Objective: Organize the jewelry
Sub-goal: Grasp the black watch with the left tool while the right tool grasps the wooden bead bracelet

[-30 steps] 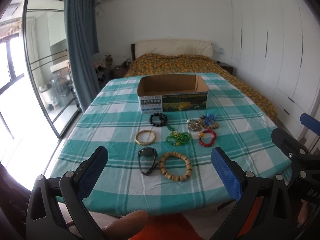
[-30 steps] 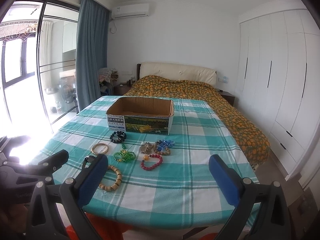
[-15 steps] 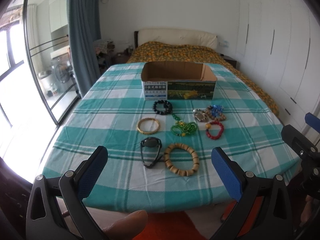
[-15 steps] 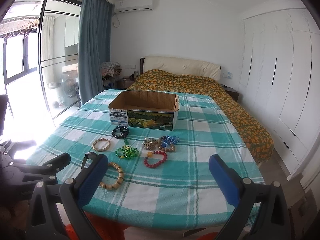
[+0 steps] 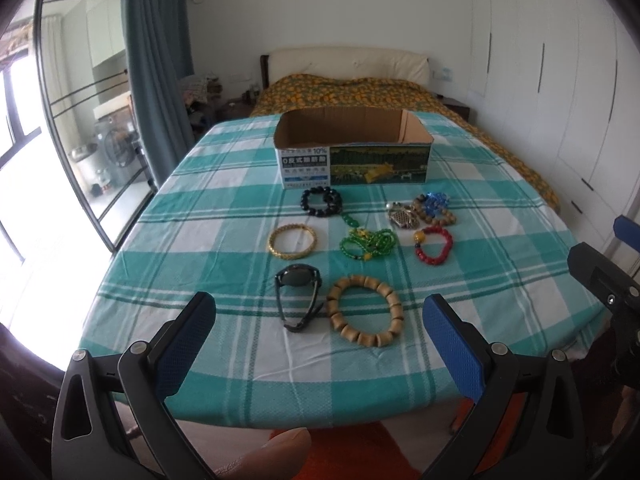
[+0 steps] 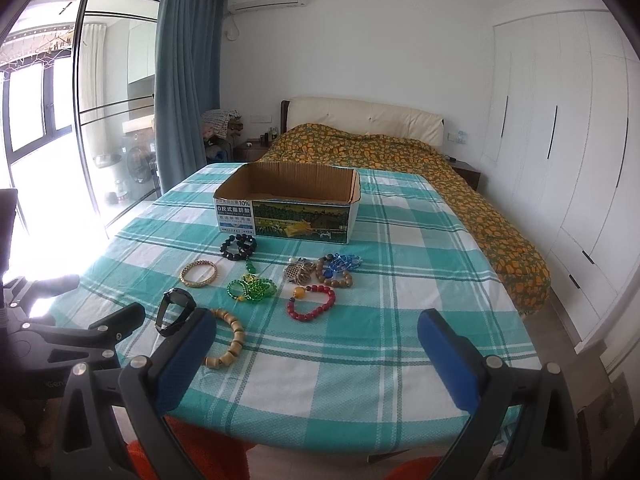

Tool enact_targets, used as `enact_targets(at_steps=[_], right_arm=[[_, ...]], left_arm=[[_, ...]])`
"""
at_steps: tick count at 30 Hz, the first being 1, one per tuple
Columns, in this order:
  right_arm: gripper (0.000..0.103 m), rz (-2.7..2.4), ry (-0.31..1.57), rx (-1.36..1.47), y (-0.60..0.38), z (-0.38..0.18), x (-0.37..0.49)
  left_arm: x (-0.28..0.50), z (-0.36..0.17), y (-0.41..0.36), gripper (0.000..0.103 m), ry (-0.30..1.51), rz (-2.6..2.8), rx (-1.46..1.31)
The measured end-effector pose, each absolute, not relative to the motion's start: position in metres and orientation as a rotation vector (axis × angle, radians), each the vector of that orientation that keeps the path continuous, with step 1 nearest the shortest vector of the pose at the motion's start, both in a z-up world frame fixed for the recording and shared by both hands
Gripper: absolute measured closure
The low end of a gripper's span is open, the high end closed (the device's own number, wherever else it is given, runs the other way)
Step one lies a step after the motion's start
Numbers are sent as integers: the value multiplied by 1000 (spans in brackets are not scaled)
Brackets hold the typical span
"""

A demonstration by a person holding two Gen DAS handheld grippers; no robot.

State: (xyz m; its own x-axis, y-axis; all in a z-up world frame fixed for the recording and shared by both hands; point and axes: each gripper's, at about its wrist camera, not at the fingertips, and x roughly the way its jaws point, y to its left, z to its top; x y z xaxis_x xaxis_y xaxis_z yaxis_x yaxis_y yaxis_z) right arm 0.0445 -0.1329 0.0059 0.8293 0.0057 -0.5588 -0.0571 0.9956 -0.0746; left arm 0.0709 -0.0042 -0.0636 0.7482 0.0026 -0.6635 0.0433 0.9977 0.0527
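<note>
Table (image 5: pixel 224 208) cloth: teal and white check with thin dark green lines. Cardboard box (image 5: pixel 352 148): brown inside, front printed blue-white and green. Bracelets: black beads (image 5: pixel 321 201); gold bangle (image 5: pixel 292 241); green beads (image 5: pixel 367 243); red beads with one amber bead (image 5: pixel 434 246); tan wooden beads (image 5: pixel 365 311); blue beads (image 5: pixel 436 201). Watch (image 5: pixel 298 294): black. Left hand-held gripper (image 5: pixel 320 344): blue pads on black frame; right hand-held gripper (image 6: pixel 316 354) the same. Bed cover (image 6: pixel 400 156): orange on dark green. Curtain (image 6: pixel 184 80): grey-blue.

box (image 5: pixel 352 148): matt cardboard | tablecloth (image 5: pixel 224 216): woven cloth | big bracelet (image 5: pixel 365 310): wooden beads | green beads (image 5: pixel 368 243): glossy
</note>
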Motion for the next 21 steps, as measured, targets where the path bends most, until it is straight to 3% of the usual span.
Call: enact_targets(at_steps=[13,21], right_arm=[[0,137,551,-54,-138,3,50],[0,282,781,46,-135,-41,93]], left_arm=[[91,-81,32,0,812,44,-18],[136,-116,87,0,929,77,-89]])
